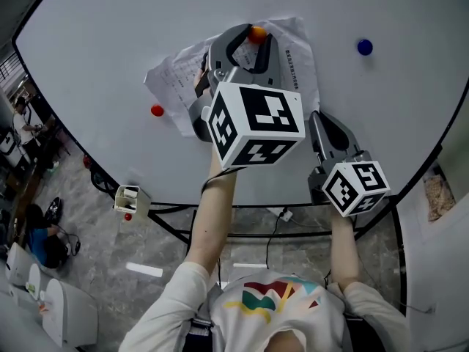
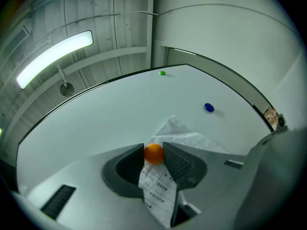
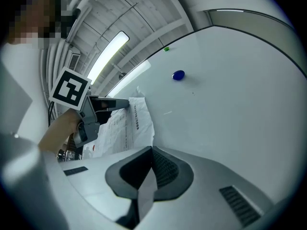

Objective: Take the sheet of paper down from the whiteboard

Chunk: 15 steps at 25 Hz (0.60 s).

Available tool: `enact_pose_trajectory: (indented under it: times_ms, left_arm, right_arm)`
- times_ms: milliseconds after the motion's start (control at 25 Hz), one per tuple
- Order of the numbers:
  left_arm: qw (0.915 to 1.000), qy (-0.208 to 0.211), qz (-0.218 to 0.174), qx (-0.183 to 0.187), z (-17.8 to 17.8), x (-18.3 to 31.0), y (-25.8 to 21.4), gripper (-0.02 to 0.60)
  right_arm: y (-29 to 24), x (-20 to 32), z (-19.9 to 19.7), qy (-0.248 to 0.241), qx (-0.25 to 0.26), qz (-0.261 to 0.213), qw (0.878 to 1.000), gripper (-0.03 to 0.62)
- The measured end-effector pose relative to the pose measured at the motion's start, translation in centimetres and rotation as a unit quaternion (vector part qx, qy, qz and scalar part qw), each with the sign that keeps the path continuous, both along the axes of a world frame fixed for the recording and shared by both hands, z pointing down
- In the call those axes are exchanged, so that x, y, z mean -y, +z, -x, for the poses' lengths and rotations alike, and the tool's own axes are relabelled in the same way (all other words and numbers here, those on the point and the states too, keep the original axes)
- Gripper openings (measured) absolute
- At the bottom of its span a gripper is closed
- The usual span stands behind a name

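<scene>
Overhead, left tongs point(image 2: 154, 149) clamp paper's point(image 2: 186, 138) orange magnet point(image 2: 153, 154); right tongs point(image 3: 150, 152) closed below blue magnet point(image 3: 178, 74).

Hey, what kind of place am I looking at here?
Likely an office or lab workroom: a large whiteboard, a printed sheet of paper with an orange magnet, and a strip light overhead.

The whiteboard point(image 1: 95, 42) was plain white, the paper point(image 1: 176, 75) white with black printed rows. An orange magnet point(image 1: 256, 34), a blue magnet point(image 1: 364, 47) at right, a red magnet point(image 1: 157, 111) at left.
</scene>
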<state>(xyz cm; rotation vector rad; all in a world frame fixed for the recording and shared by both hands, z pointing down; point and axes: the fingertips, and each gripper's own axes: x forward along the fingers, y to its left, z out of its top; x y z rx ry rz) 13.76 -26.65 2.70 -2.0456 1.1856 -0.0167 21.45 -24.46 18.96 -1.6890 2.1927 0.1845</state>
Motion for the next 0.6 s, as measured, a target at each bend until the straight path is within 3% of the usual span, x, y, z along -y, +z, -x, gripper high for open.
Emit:
enact_pose_trajectory:
  times_ms: [600]
  left_arm:
    - [0.9995,0.015,-0.008,-0.028,1.2,0.3,-3.8,0.164]
  right_arm:
    - [-0.5,-0.4,0.7,0.012,-0.024,-0.002,1.0,0.015]
